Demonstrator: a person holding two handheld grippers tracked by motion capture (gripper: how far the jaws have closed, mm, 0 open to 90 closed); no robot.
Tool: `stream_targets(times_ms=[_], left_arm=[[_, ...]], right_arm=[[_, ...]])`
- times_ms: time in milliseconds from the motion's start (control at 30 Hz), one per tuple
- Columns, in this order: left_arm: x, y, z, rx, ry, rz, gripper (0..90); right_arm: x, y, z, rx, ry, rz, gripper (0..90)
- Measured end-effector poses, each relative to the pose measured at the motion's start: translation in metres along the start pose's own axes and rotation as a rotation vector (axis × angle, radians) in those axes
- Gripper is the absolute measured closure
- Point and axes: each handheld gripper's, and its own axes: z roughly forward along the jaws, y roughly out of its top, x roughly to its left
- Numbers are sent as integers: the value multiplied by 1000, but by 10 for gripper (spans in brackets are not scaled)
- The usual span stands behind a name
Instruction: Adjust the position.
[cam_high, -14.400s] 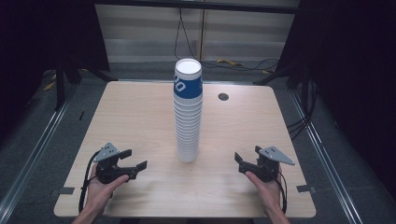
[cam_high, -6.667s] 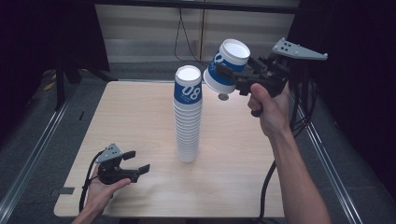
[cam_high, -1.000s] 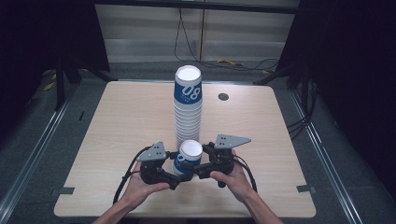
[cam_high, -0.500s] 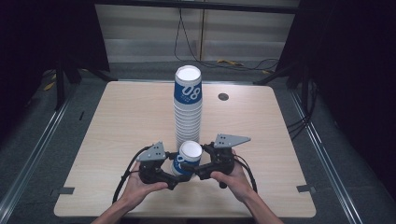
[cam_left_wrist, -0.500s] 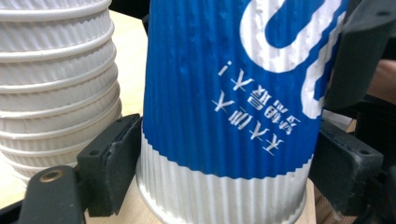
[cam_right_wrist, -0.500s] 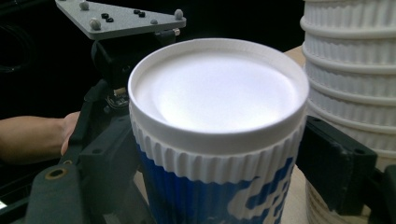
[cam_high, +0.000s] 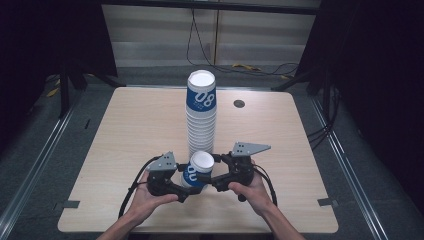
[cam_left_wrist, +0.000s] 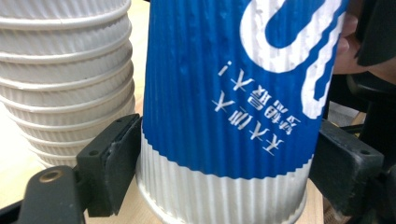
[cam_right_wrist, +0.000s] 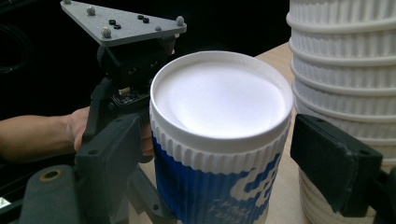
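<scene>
A blue and white ribbed paper cup (cam_high: 197, 170) stands upside down at the table's near middle, just in front of a tall stack of the same cups (cam_high: 201, 115). My left gripper (cam_high: 192, 186) is shut on it: in the left gripper view both pads press the cup (cam_left_wrist: 233, 93) low on its wall. My right gripper (cam_high: 207, 178) comes from the other side. In the right gripper view its jaws flank the cup's white top (cam_right_wrist: 219, 102) with a slim gap at each pad, so it is open. The left gripper's grey plate (cam_right_wrist: 123, 23) shows behind.
The stack's white rims (cam_left_wrist: 65, 70) rise right beside the held cup, and also show at the right (cam_right_wrist: 345, 70). A small dark round cap (cam_high: 239, 103) sits at the back of the wooden table (cam_high: 125, 125). Cables trail on the floor behind.
Over the last second both grippers and the cup have barely moved. Much earlier, the right gripper lifted this cup off the stack and brought it down to the left gripper.
</scene>
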Motion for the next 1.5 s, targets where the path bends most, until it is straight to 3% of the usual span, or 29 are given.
stream_targets(times_ms=[133, 233, 433, 700, 900, 1100, 1367, 1500], left_arm=[[1, 0, -2, 9, -1, -8, 172], [3, 0, -2, 17, -2, -34, 172], [3, 0, -2, 58, 12, -21, 172], [7, 2, -5, 96, 1, -54, 174], [7, 8, -7, 126, 28, -34, 176], [5, 5, -5, 196, 43, 9, 177], [7, 6, -3, 269, 46, 58, 176], [8, 7, -2, 289, 27, 67, 176]], right_arm=[[-1, 0, -2, 14, -7, 4, 143], [-2, -1, -3, 41, -40, -3, 141], [-3, -3, -9, 58, -47, -3, 139], [-3, -5, -14, 127, -52, -20, 140], [-5, -5, -19, 166, -72, -29, 140], [-5, -8, -21, 213, -83, -43, 142], [-5, -11, -16, 303, -93, -65, 142], [-5, -10, -15, 339, -101, -87, 143]])
